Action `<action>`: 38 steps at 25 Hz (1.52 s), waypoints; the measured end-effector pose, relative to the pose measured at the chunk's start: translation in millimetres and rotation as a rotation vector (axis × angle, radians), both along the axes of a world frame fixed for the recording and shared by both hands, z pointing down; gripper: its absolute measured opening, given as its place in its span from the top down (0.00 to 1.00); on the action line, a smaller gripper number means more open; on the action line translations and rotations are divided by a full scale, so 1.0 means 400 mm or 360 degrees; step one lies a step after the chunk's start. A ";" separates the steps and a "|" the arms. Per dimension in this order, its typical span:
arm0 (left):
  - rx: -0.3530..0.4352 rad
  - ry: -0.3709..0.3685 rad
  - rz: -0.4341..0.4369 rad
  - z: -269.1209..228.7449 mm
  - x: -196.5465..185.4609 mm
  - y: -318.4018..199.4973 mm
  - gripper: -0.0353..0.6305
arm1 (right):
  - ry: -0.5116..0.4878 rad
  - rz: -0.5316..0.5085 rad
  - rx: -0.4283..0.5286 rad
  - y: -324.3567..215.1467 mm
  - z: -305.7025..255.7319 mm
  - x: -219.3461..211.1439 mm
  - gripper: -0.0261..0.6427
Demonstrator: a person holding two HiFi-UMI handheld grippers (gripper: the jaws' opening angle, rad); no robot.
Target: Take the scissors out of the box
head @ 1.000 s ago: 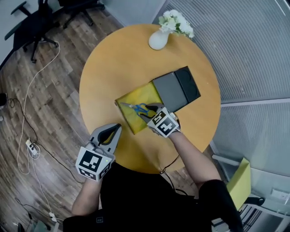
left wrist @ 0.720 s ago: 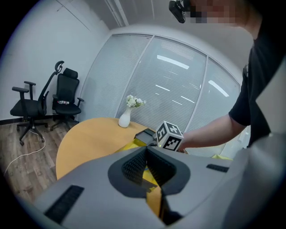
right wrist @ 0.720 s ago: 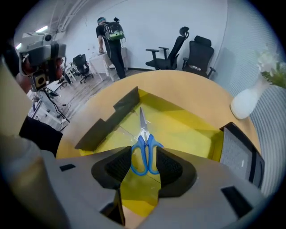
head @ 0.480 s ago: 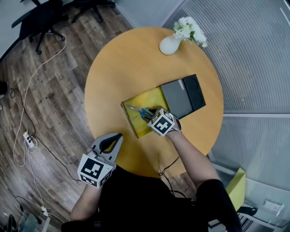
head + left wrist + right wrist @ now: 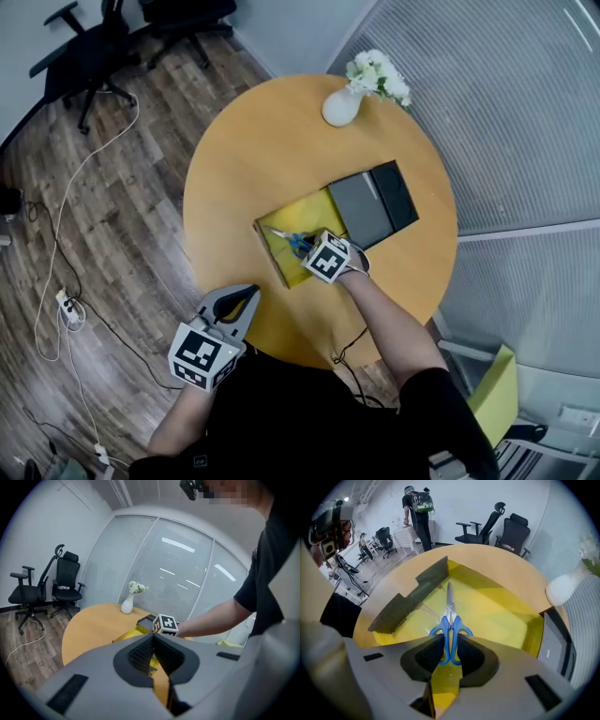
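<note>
The right gripper (image 5: 307, 247) has been lowered into the box (image 5: 273, 255). Its fingers are closing on the scissors (image 5: 450, 624) by the handles, seemingly already pinched, blades pointed straight away. The left gripper (image 5: 247, 294), fingers together, is held farther off.

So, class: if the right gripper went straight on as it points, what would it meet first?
The scissors: their blue handles sit between the right gripper's closing jaws, with the floor of the box just beyond.
</note>
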State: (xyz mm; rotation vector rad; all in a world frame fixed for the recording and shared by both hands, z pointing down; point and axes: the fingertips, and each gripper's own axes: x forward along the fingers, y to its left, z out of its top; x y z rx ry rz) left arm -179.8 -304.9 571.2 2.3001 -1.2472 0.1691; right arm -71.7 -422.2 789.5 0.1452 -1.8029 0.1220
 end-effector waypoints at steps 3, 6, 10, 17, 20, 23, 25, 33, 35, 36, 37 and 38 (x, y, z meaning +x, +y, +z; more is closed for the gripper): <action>0.0025 0.0006 0.0068 -0.021 0.020 0.013 0.93 | 0.0001 0.0052 0.0055 -0.001 -0.015 0.002 0.81; 0.0057 0.0011 0.0143 -0.037 0.032 0.031 0.93 | -0.0042 0.0154 0.0098 0.000 -0.059 -0.004 0.81; 0.0087 0.0019 0.0255 -0.058 0.057 0.032 0.93 | -0.0105 0.0263 0.0154 0.003 -0.141 0.018 0.81; 0.0207 -0.0027 0.0450 -0.142 0.133 -0.007 0.93 | -0.0319 0.0471 0.0232 0.018 -0.304 0.095 0.81; 0.0263 -0.0059 0.0491 -0.180 0.175 -0.035 0.93 | -0.0441 0.0546 0.0286 0.010 -0.379 0.142 0.81; 0.0316 -0.0084 0.0495 -0.219 0.218 -0.061 0.93 | -0.0617 0.0640 0.0329 -0.002 -0.457 0.189 0.81; 0.0337 -0.0095 0.0473 -0.241 0.241 -0.075 0.93 | -0.0755 0.0697 0.0345 -0.003 -0.510 0.217 0.81; 0.0459 -0.0166 0.0423 -0.341 0.347 -0.120 0.93 | -0.1341 0.0866 0.0422 0.021 -0.748 0.347 0.81; 0.0493 -0.0169 0.0402 -0.369 0.367 -0.127 0.93 | -0.1505 0.0926 0.0468 0.030 -0.814 0.392 0.81; 0.0508 -0.0166 0.0389 -0.383 0.376 -0.131 0.93 | -0.1589 0.0959 0.0488 0.035 -0.847 0.416 0.81; 0.0523 -0.0157 0.0376 -0.399 0.385 -0.133 0.93 | -0.1671 0.0989 0.0505 0.042 -0.876 0.440 0.81; 0.0539 -0.0142 0.0363 -0.416 0.395 -0.134 0.93 | -0.1747 0.1011 0.0520 0.052 -0.903 0.462 0.81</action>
